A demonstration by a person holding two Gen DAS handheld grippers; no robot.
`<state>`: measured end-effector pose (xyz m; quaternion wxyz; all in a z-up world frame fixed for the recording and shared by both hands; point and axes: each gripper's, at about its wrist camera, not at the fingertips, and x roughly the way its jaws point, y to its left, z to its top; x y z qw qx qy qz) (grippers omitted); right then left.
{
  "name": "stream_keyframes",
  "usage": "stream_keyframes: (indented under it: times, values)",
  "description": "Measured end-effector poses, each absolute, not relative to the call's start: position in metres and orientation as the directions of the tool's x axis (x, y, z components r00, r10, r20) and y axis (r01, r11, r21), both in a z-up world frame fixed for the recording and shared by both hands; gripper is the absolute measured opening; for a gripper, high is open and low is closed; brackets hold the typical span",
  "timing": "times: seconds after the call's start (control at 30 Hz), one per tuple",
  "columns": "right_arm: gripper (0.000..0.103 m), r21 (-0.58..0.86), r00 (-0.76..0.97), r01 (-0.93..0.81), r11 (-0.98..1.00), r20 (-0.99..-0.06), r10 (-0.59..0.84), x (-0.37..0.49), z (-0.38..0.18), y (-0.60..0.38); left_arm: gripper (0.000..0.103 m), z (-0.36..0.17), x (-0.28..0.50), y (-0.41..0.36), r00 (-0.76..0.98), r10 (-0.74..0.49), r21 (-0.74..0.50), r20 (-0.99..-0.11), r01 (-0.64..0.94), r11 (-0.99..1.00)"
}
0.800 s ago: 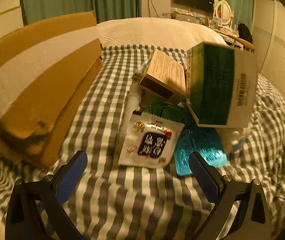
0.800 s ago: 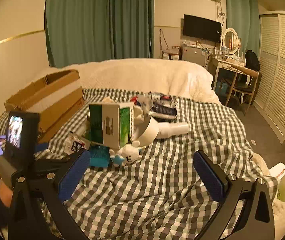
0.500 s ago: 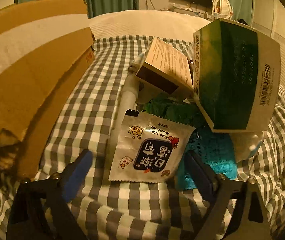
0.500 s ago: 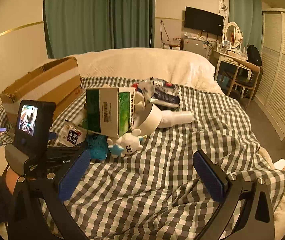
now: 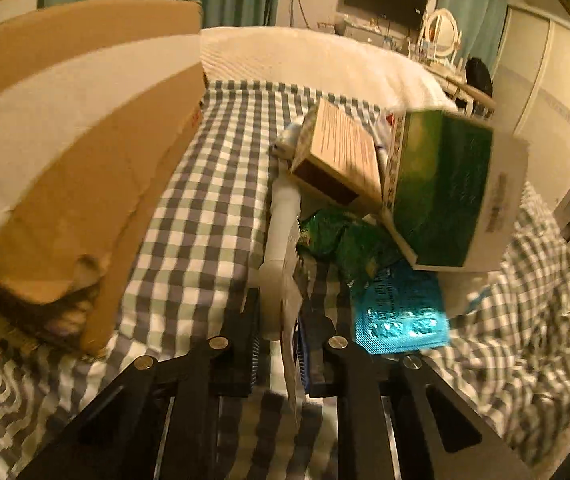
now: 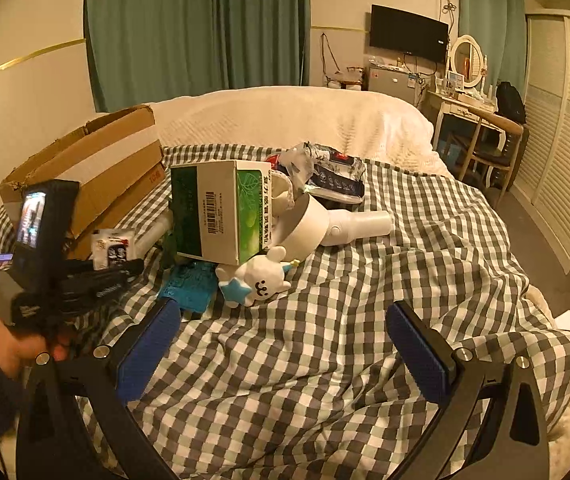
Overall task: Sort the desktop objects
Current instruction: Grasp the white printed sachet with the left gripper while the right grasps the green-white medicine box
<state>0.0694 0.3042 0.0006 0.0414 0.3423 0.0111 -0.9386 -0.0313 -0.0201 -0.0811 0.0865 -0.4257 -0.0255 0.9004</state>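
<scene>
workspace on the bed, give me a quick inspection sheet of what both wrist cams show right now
surface: checked blanket over the bed, wrinkled.
job's things: white snack sachet seen edge-on between the left fingers; green and white box tilted on the pile; teal blister pack; green packet; white plush toy; white tube.
clutter: open cardboard box at the left of the pile.
grippers: left gripper shut on the sachet; right gripper open and empty, over bare blanket.
cables: wires hang on the far wall beside the TV.
surroundings: green curtains, dressing table, chair.
</scene>
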Motion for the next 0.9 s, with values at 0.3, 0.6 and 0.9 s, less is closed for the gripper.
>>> stream_keyframes:
  times: [0.3,0.6,0.9]
  values:
    - [0.103,0.099,-0.744,0.086,-0.991,-0.655,-0.130,0.039,0.017,0.268,0.016,-0.063,-0.041,-0.040,-0.637,0.240,-0.196,-0.733,-0.139,-0.971]
    - [0.102,-0.026,-0.730,0.042,-0.999,-0.683,-0.013,-0.024,-0.004,0.210,0.016,-0.062,-0.053,-0.061,-0.612,0.320,-0.312,-0.723,-0.125,-0.942]
    - [0.102,-0.072,-0.718,-0.151,-0.986,-0.678,0.160,-0.061,-0.025,0.210,0.016,-0.063,-0.056,-0.065,-0.595,0.397,-0.391,-0.698,-0.148,-0.909]
